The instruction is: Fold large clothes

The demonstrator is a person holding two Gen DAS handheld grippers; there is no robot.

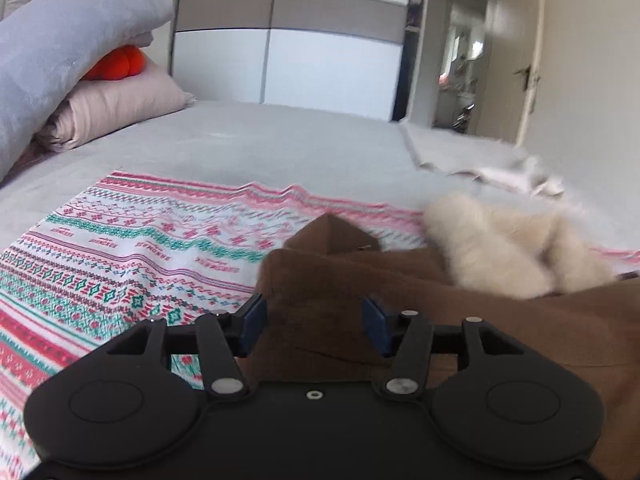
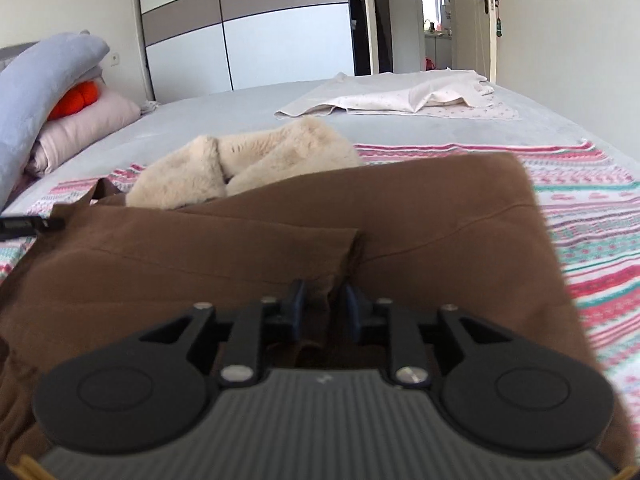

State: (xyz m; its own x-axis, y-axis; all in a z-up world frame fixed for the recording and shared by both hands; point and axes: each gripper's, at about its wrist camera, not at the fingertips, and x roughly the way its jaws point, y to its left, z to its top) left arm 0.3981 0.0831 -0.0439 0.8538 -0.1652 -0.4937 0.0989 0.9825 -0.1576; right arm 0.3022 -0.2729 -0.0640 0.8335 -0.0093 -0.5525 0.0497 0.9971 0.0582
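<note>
A brown coat [image 2: 440,208] with a cream fur collar [image 2: 248,164] lies partly folded on a red, green and white patterned sheet [image 2: 592,240] on the bed. In the left wrist view the coat [image 1: 480,320] fills the lower right, with the fur collar [image 1: 500,248] beyond it. My left gripper [image 1: 315,320] is at the coat's left edge, and a thick fold of brown cloth fills the space between its blue pads. My right gripper [image 2: 325,308] stands over a sleeve cuff [image 2: 332,256]. Its jaws are partly apart, with a gap beside the cloth between them.
A grey blanket [image 1: 60,60], an orange cushion [image 1: 116,64] and a pink pillow [image 1: 120,108] are stacked at the head of the bed. A white garment [image 2: 400,96] lies at the far side. A wardrobe [image 1: 288,40] and an open door [image 2: 486,0] stand behind.
</note>
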